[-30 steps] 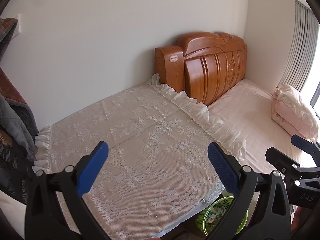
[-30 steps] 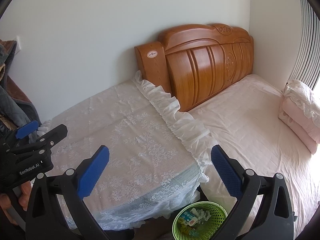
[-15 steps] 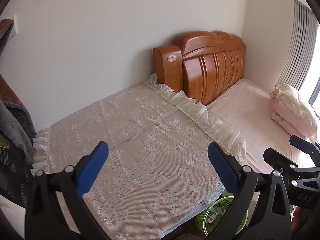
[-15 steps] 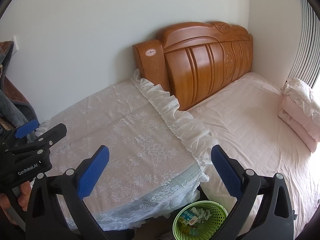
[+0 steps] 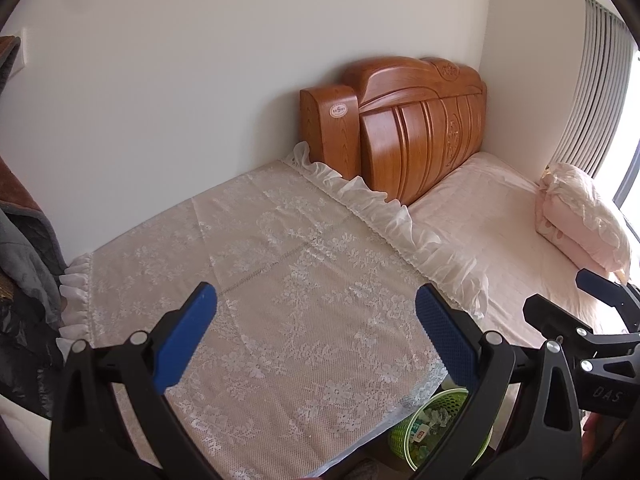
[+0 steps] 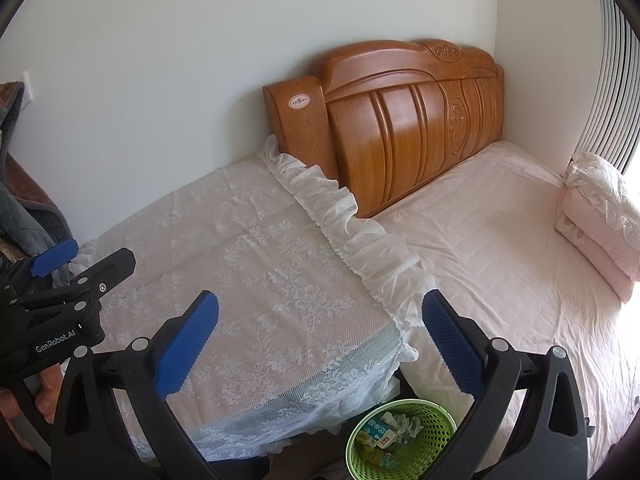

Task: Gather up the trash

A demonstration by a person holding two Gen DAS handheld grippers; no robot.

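Note:
A green mesh waste basket (image 6: pixel 401 438) stands on the floor between the lace-covered table and the bed, with wrappers and crumpled scraps inside; it also shows in the left wrist view (image 5: pixel 434 426), partly hidden by my finger. My left gripper (image 5: pixel 316 336) is open and empty above the lace cloth (image 5: pixel 256 280); it also appears at the left edge of the right wrist view (image 6: pixel 86 258). My right gripper (image 6: pixel 320 344) is open and empty above the table's right corner, and shows at the right in the left wrist view (image 5: pixel 568 300). No loose trash shows on the cloth.
A wooden headboard (image 6: pixel 400 128) stands against the back wall. The bed with a pink sheet (image 6: pixel 500 248) lies to the right, with folded pink bedding (image 6: pixel 600 216) near the window. Dark clothing (image 5: pixel 24 240) hangs at the left.
Both views have shifted slightly; the basket sits a little lower in frame. Both grippers stay open and empty.

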